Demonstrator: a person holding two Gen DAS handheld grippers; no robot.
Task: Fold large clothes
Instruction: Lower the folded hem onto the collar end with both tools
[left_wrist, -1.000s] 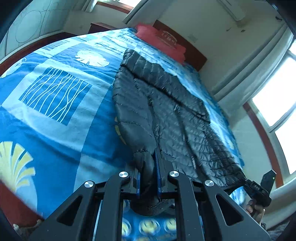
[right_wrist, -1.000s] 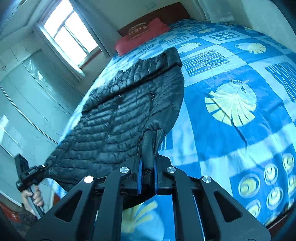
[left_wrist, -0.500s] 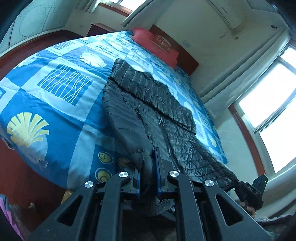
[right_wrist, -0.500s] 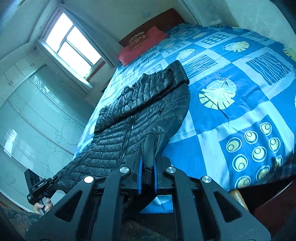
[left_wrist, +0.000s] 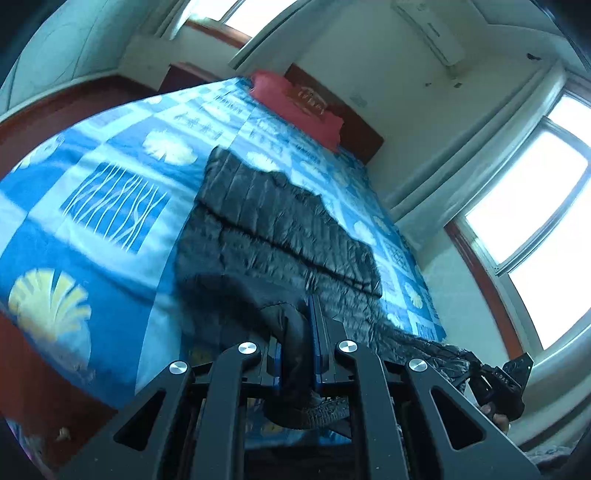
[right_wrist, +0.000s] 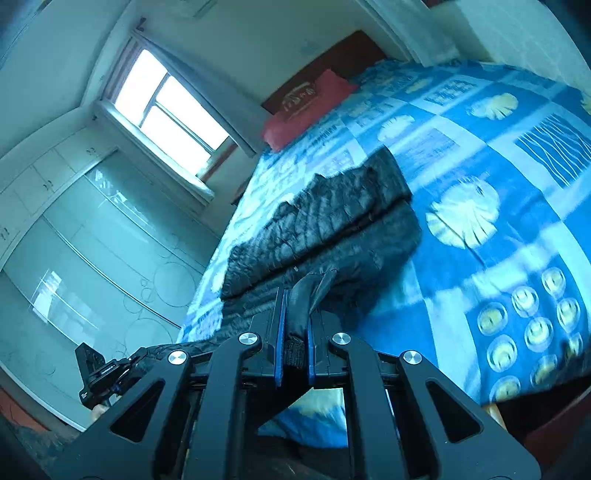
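Clamping a bunched corner of the black puffer jacket, my left claw has its blue-padded fingers pressed together on the fabric, and a ribbed cuff hangs just below them. My right claw is likewise closed on the jacket's other near corner, with dark cloth standing up between its pads. Ahead of both claws the jacket lies spread over the bed, its far part doubled over so a quilted band lies across the top. The hem between my claws sags off the near edge of the bed. The bedspread is blue with pale shells and squares. Far beyond the jacket, a red pillow rests against the dark headboard. Each view catches the opposite claw low at its outer side.
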